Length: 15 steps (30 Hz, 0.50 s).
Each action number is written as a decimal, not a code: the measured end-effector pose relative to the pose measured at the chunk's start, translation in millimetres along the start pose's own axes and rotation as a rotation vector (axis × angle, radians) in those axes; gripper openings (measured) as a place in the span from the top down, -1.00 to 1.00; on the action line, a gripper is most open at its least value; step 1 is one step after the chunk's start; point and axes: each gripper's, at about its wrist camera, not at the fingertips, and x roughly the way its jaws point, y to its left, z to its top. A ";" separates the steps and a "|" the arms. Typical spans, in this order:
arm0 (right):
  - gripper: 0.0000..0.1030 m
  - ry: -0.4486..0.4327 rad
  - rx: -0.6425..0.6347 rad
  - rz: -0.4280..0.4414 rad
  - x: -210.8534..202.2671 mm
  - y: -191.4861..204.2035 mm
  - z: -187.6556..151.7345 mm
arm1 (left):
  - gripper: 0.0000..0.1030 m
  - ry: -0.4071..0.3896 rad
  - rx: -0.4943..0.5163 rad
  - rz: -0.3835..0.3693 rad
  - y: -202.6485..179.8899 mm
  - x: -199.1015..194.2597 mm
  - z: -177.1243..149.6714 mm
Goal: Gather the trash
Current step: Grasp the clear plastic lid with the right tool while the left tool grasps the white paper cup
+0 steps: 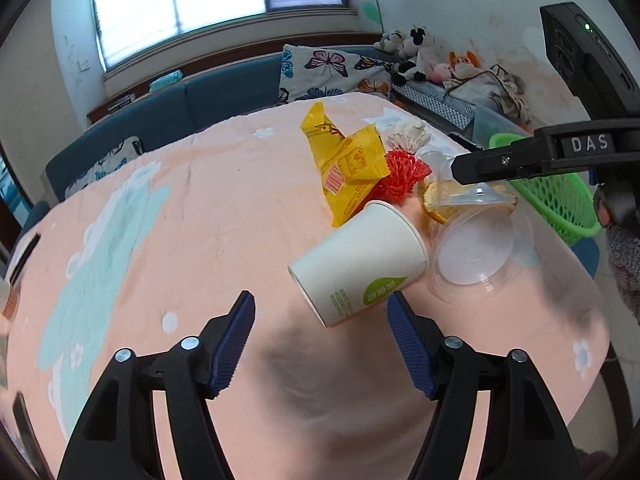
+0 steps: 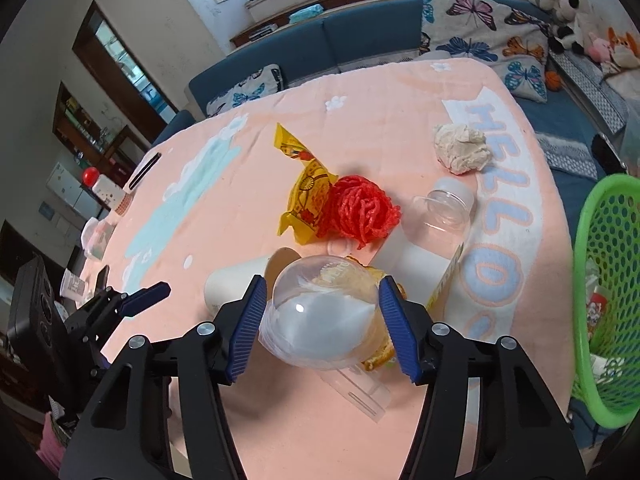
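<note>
A white paper cup (image 1: 360, 264) lies on its side on the pink tablecloth (image 1: 200, 208). Its base end sits between the tips of my open left gripper (image 1: 321, 296), and the pads are clear of it. My right gripper (image 2: 322, 280) has both blue pads against a clear domed plastic cup (image 2: 320, 320). Behind these lie a yellow wrapper (image 2: 308, 196), a red mesh wad (image 2: 360, 212), a crumpled paper ball (image 2: 462, 148) and a clear bottle (image 2: 440, 220). In the left wrist view one black finger of the right gripper (image 1: 460, 168) reaches over the clear plastic.
A green mesh basket (image 2: 604, 280) holding some scraps stands off the table's right edge. A dark phone (image 2: 146, 168) and small containers (image 2: 108, 196) lie at the left edge. A blue sofa with butterfly cushions (image 2: 480, 20) runs behind the table.
</note>
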 end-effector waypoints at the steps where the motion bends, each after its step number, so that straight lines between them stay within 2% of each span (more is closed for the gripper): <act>1: -0.16 0.001 0.003 0.000 0.5 0.3 1.2 | -0.29 0.003 0.003 -0.007 0.6 1.2 1.3; 3: -0.24 0.012 0.010 0.004 2.0 -1.0 3.0 | -0.29 0.006 0.007 -0.015 1.7 3.4 3.1; 9: -0.24 0.029 0.010 -0.011 6.7 1.7 4.0 | -0.32 0.009 0.029 -0.043 1.3 11.5 6.1; 12: -0.11 0.033 0.003 -0.028 8.7 3.0 2.5 | -0.38 0.005 0.057 -0.055 -2.0 14.8 7.0; 15: -0.11 0.015 0.013 -0.019 3.0 1.3 1.8 | -0.41 0.005 0.100 -0.072 -4.4 17.5 7.9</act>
